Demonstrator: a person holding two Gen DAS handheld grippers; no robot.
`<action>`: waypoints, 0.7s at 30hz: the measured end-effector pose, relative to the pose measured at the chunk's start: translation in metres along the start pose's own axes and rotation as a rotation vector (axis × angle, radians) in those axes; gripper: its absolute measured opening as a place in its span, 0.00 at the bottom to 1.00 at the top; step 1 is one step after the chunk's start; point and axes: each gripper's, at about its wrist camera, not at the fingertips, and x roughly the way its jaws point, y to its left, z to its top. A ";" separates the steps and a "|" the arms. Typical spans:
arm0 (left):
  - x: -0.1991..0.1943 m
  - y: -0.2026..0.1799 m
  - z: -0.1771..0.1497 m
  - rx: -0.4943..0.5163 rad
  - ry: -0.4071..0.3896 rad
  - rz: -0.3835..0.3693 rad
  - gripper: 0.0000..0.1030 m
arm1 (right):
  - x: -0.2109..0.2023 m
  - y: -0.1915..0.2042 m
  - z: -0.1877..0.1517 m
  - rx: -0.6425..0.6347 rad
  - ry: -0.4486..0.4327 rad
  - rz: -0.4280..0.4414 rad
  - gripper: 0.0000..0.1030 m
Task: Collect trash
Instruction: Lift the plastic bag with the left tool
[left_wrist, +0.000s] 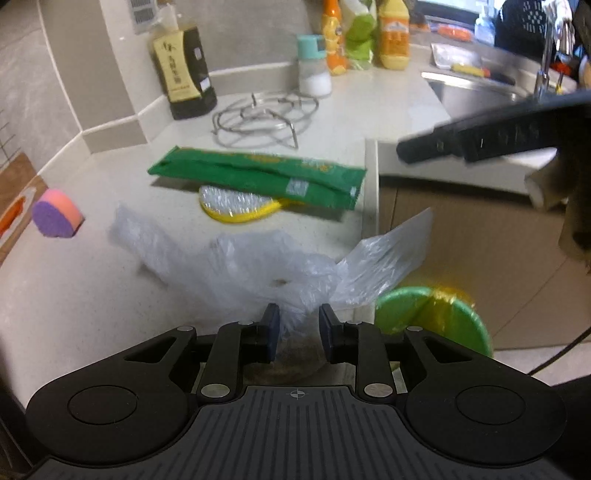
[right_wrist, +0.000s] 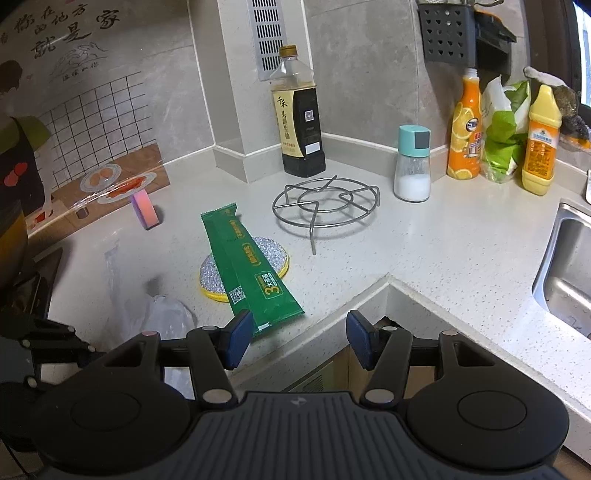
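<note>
The left tool (left_wrist: 295, 325) is pinching the clear plastic bag (left_wrist: 236, 266) on the table (left_wrist: 74, 314). The right tool (right_wrist: 300, 338) is hovering spread, the green wrapper (right_wrist: 247, 269) at eleven o'clock.

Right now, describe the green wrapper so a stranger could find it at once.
Start at the white countertop near its inner corner edge. In front of the wire trivet, the green wrapper lies flat across a yellow-rimmed scrubber. It is the only long green flat packet; the clear plastic bag beside it is colourless.

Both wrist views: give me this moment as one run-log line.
left gripper: shut on clear plastic bag | right gripper: open, near green wrapper | wrapper: lying over scrubber on counter
</note>
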 end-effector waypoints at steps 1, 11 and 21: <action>-0.003 0.001 0.002 0.003 -0.008 0.009 0.27 | 0.000 0.000 0.000 0.001 0.001 0.001 0.55; 0.018 0.021 -0.001 -0.041 0.001 0.009 0.28 | 0.002 0.004 -0.004 -0.005 0.029 0.013 0.55; 0.022 0.018 -0.003 -0.084 -0.017 0.027 0.28 | 0.004 0.013 -0.007 -0.026 0.039 0.021 0.55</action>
